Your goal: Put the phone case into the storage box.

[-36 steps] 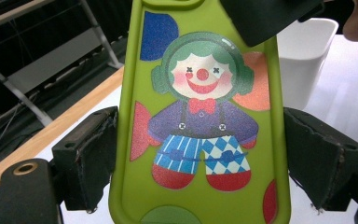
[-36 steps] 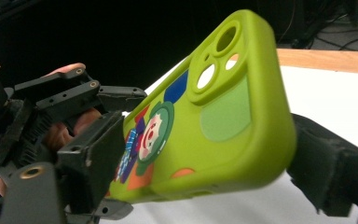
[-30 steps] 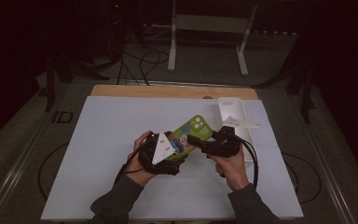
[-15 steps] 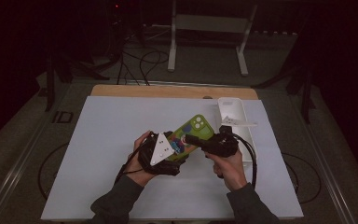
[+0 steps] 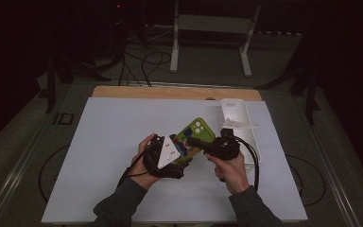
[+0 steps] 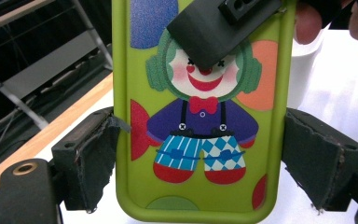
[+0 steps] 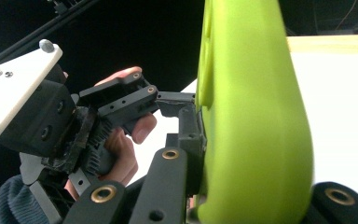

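Phone case [image 5: 194, 136], lime green w/ clown print inside, is held up off the white table [image 5: 104, 142] between both grippers, near table centre. Left gripper [image 6: 200, 172] is clamped across case's width, pads on both long edges. Right gripper [image 7: 251, 196] has just been closing and now pinches the case through its thickness, one jaw lying over the clown's face in left gripper view. White tray [image 5: 236, 109] sits just beside right hand [image 5: 231, 170].

Dark grey ribbed sleeves [image 5: 123, 203] on both forearms. Black left gripper [image 5: 172, 153], grey three-cornered plate with small screws; black right gripper [image 5: 203, 144], brass-ringed holes, black cable [image 5: 255, 161] trailing.
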Tool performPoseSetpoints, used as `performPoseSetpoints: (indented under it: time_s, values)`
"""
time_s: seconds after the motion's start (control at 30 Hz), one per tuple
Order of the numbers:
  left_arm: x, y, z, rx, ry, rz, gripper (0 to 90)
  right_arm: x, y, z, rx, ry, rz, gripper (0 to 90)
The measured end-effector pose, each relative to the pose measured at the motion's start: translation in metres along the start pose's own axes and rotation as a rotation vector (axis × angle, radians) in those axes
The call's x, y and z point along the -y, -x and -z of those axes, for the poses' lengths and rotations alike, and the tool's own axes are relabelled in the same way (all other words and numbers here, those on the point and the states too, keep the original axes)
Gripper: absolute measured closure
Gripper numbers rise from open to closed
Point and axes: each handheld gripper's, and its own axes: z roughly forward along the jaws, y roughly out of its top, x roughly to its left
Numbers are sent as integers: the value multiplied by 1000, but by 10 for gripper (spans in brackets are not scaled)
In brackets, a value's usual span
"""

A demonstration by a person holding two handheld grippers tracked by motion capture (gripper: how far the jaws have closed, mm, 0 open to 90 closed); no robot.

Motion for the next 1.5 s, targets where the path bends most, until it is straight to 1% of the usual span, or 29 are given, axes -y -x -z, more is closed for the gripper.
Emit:
performPoseSetpoints:
  time_s: [0.07,0.17,0.27,0.33,0.37,0.43,0.5,0.63,0.93,1.13,1.37,1.4,1.5]
  values:
    - [0,0,0,-9,2,-4,157,0,-1,0,3,3,7,877]
    - [0,0,0,-10,3,2,153,0,-3,0,13,7,19,881]
    - [0,-3,2,5,9,23,145,-1,-4,0,22,10,28,884]
    - [0,-5,3,6,10,28,133,-1,-4,1,27,15,31,884]
    - [0,-6,4,14,15,38,126,-1,-4,2,29,16,32,884]
    - [0,-8,5,16,9,42,111,-1,-3,3,34,17,40,884]
    - [0,-9,5,28,11,57,96,-1,-3,4,38,17,48,884]
    - [1,-11,6,32,10,65,78,-1,-4,5,47,11,71,885]
    - [1,-17,10,77,13,102,77,-2,-4,9,52,-7,105,885]
    - [2,-21,11,105,8,117,77,-2,-4,12,48,-21,125,884]
    - [4,-26,12,149,-1,137,82,-2,-6,15,37,-40,157,885]
    - [4,-26,12,149,-1,137,83,-2,-6,16,33,-43,162,884]
    - [6,-27,11,175,-11,146,84,-2,-7,17,28,-54,178,884]
